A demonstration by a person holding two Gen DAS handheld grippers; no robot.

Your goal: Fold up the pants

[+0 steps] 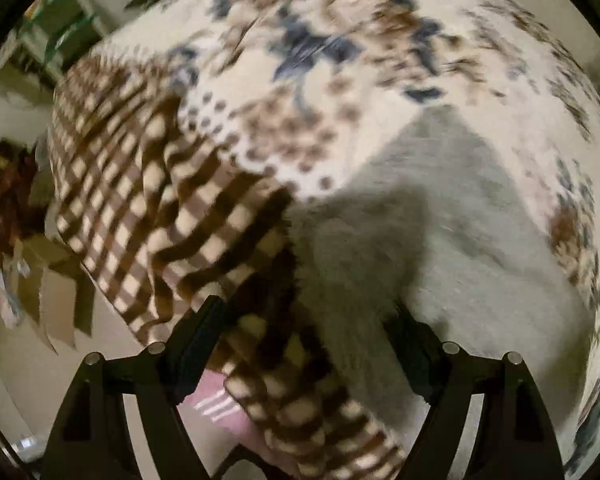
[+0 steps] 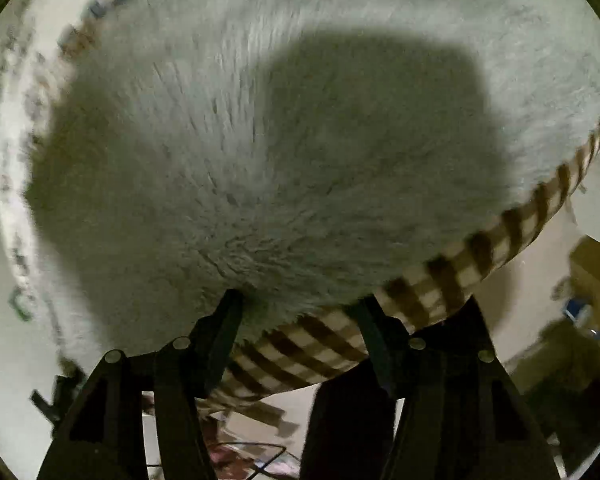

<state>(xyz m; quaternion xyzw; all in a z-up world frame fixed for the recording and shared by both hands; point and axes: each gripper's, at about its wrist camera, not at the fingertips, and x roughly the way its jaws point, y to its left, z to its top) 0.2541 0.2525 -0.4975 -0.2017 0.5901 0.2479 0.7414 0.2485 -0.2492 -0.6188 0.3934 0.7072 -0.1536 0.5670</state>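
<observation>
**Grey pants on the bed, folding in progress but not finished**

From where I stand, the grey fleece pants (image 1: 432,248) lie on a bed covered with a brown-and-cream checked blanket (image 1: 140,184) and, further in, a cream cover with blue and brown flowers (image 1: 312,44). In the left wrist view the grey cloth shows a pointed, angled edge toward the flowers, so I judge that one fold is perhaps made already; how many folds are left I cannot say, because both pictures are blurred.

The left gripper (image 1: 304,320) points steeply down at the border where the checked blanket meets the pants. Its jaws stand wide apart, with the checked cloth and the grey edge showing in the gap. I see no pad pressing on cloth, so it looks released.

The right gripper (image 2: 300,304) hangs over the near edge of the pants (image 2: 260,140), which fill almost its whole view. Its jaws are parted, and the fluffy edge together with a strip of checked blanket (image 2: 312,348) lies between them. It seems not to pinch anything.
</observation>
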